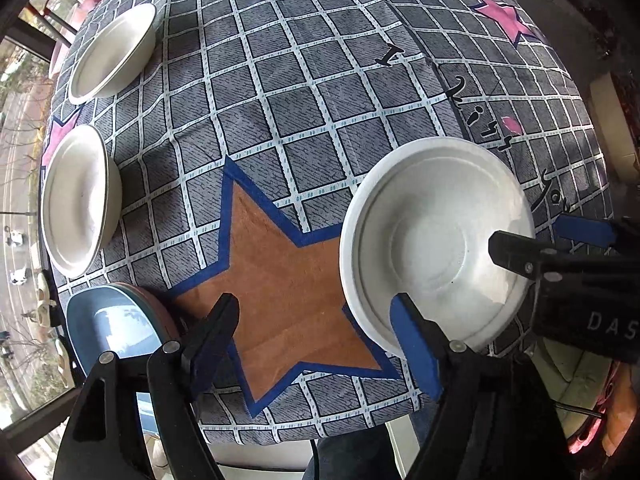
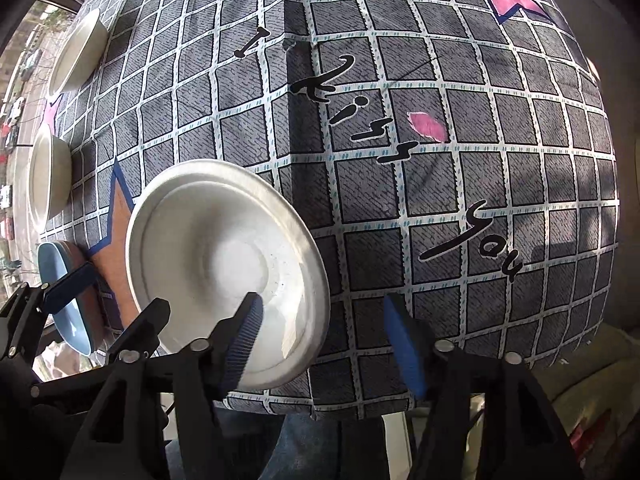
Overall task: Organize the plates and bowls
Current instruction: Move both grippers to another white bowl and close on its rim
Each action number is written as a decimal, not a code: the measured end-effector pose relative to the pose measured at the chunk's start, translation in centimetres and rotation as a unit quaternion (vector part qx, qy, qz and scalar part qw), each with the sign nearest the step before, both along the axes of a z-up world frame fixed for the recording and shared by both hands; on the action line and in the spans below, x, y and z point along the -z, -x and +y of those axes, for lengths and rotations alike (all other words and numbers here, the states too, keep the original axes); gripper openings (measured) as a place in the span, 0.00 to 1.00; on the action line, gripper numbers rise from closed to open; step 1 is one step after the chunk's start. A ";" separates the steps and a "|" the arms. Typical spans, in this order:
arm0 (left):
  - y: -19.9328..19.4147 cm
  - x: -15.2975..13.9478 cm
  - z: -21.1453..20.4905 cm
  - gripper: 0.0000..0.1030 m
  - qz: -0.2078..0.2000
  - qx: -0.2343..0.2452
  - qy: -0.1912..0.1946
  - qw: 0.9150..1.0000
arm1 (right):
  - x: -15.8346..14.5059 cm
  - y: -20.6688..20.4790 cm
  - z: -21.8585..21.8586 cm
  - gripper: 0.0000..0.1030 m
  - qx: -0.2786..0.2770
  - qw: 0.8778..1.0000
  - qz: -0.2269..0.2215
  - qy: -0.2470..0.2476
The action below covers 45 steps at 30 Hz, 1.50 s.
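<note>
A stack of white plates [image 1: 432, 236] [image 2: 216, 256] rests near the table's front edge. My right gripper [image 2: 324, 336] is open; its left finger [image 2: 246, 332] lies over the stack's inside and its right finger is outside the rim. My left gripper [image 1: 316, 340] is open and empty above the orange star, left of the stack. A white bowl [image 1: 80, 200] [image 2: 46, 176] and another white bowl [image 1: 114, 52] [image 2: 78, 50] sit at the left edge. A blue plate on a pink one [image 1: 112, 324] [image 2: 66, 300] sits at the front left.
The table is covered by a grey checked cloth [image 1: 304, 92] with star prints. Its front edge [image 1: 320, 424] is close below my grippers. A window lies beyond the table's left side.
</note>
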<state>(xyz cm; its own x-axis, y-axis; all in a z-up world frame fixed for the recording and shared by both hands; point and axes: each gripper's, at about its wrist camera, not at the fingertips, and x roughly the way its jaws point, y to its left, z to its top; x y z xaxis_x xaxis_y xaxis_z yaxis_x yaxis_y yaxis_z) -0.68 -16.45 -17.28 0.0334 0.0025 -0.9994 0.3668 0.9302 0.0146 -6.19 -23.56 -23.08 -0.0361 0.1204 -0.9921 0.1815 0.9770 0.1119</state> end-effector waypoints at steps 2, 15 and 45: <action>0.5 -0.2 0.7 0.79 0.004 -0.010 0.004 1.000 | -0.7 0.3 -0.7 0.83 0.006 1.000 -0.006 0.006; 2.1 -1.9 5.6 0.79 -0.004 -0.070 0.032 0.997 | -3.6 -0.3 -0.3 0.83 0.027 0.999 -0.018 0.018; -16.5 -0.1 28.1 0.79 -0.034 -0.261 -0.049 0.963 | -0.9 -12.5 22.9 0.83 -0.167 0.985 -0.018 -0.040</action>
